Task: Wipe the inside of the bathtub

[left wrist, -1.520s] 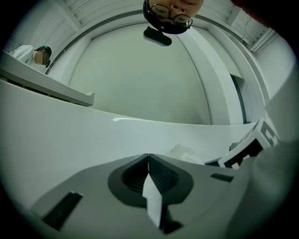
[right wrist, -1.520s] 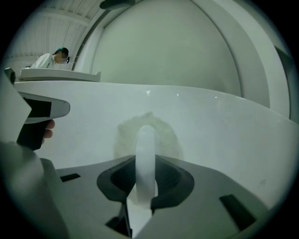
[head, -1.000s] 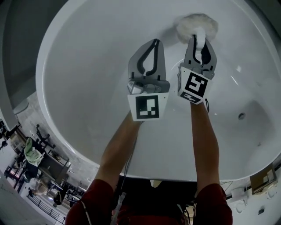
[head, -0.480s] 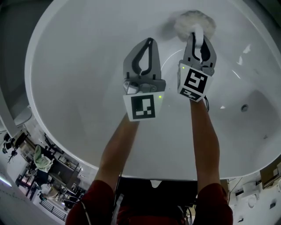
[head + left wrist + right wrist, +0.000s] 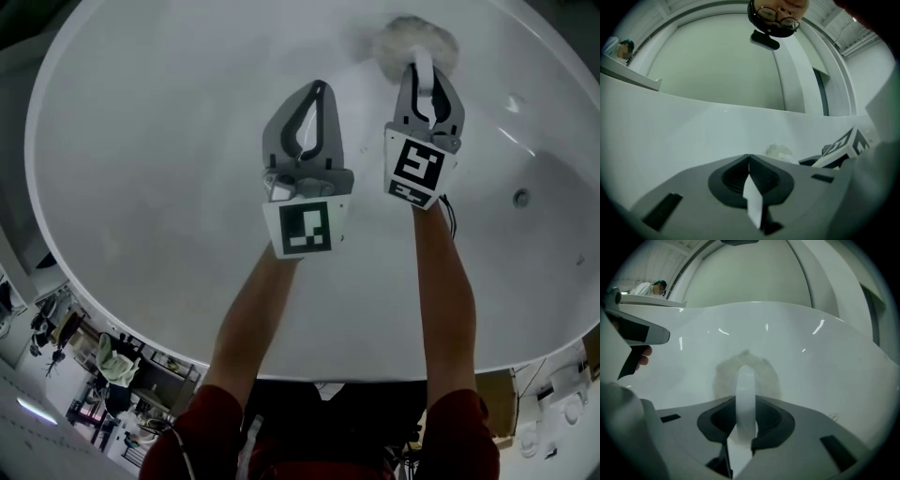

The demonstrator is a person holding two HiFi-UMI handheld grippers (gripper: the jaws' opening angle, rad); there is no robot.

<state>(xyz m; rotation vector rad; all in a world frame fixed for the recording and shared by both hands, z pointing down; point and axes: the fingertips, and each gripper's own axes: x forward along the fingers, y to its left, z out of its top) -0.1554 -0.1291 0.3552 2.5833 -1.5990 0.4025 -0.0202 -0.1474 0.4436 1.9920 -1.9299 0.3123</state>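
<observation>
Bathtub wall [image 5: 159,141], pad [image 5: 415,39] clamped by right hand-held gripper [image 5: 424,67]

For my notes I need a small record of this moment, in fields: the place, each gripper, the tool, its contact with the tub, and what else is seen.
place: inside a white bathtub
left gripper: jaws together, holding nothing, held above the tub surface beside the right one
right gripper: jaws closed on the white handle
tool: round fluffy pad at the end of that handle
contact: the pad appears to lie flat against the tub wall
other: small round fitting in the tub, to the right
</observation>
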